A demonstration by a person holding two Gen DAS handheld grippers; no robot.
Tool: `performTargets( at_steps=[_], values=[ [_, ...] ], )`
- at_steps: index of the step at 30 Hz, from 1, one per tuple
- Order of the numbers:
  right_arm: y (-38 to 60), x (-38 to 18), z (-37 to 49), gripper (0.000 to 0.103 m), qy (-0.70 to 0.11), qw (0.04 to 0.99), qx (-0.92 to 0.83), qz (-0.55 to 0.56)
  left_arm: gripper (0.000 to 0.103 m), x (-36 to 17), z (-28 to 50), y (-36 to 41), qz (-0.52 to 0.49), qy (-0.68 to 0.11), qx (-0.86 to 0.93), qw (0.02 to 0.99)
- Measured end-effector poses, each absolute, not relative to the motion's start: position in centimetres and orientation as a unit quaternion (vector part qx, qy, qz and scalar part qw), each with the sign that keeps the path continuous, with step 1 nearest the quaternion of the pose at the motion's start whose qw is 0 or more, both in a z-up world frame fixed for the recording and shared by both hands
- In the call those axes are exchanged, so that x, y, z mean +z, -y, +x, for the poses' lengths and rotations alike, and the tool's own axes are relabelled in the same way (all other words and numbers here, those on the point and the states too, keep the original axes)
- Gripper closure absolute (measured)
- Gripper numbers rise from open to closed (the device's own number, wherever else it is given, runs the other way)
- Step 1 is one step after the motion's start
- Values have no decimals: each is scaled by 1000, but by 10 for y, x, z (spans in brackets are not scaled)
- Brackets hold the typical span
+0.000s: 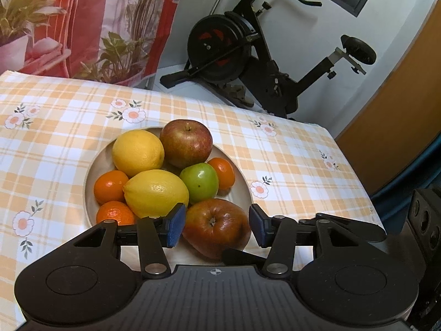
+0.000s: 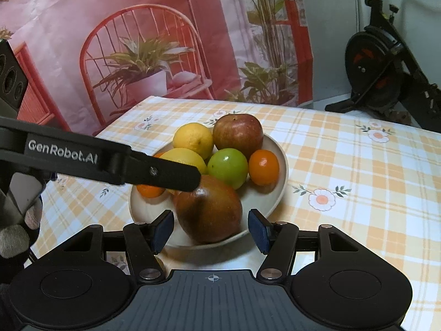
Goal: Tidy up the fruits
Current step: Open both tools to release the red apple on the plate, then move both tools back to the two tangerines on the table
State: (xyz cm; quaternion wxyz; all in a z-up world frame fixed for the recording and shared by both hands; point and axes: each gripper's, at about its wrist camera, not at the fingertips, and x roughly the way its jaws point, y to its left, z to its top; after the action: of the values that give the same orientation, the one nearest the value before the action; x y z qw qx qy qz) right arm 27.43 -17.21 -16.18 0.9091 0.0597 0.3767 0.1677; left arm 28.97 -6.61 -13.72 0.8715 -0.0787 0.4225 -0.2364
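Fruit sits heaped in a pale bowl [image 1: 92, 171] on a checked tablecloth [image 1: 289, 151]: two lemons [image 1: 155, 193], two red apples, a green apple [image 1: 199, 182] and three small oranges [image 1: 109, 187]. Nearest both grippers is the big red apple [image 1: 216, 227] at the bowl's front rim, lying tilted with its stem dimple turned toward the left camera. The left gripper [image 1: 213, 224] has its jaws apart on either side of that apple, the pads not pressing it as far as I can see; the right gripper [image 2: 210, 227] stands the same way, jaws apart and empty, just short of the same apple. I'd judge this apple firm, fairly heavy and smooth-skinned, so it could slip or bruise under a hard pinch; best taken across its widest middle, pads on opposite cheeks, away from the dimple. The lemons look hard and waxy, the oranges light and a little soft. Lifting one fruit may set its neighbours rolling, since they lean on each other
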Motion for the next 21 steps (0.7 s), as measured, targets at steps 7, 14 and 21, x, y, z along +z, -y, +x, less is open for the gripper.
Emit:
performTargets(
  at_steps=[7,14,21],
  values=[
    [180,-158,241,47,-343,926,145,61,50,-125,267,61,-69,-394,-223,889],
    [188,-161,199,47,-309,941,119,64,50,-117,226,60,-39,-355,-199,913],
    [193,-171,160,47,-273,955,96,70,50,-116,195,57,-27,-339,-178,924]
  ],
)
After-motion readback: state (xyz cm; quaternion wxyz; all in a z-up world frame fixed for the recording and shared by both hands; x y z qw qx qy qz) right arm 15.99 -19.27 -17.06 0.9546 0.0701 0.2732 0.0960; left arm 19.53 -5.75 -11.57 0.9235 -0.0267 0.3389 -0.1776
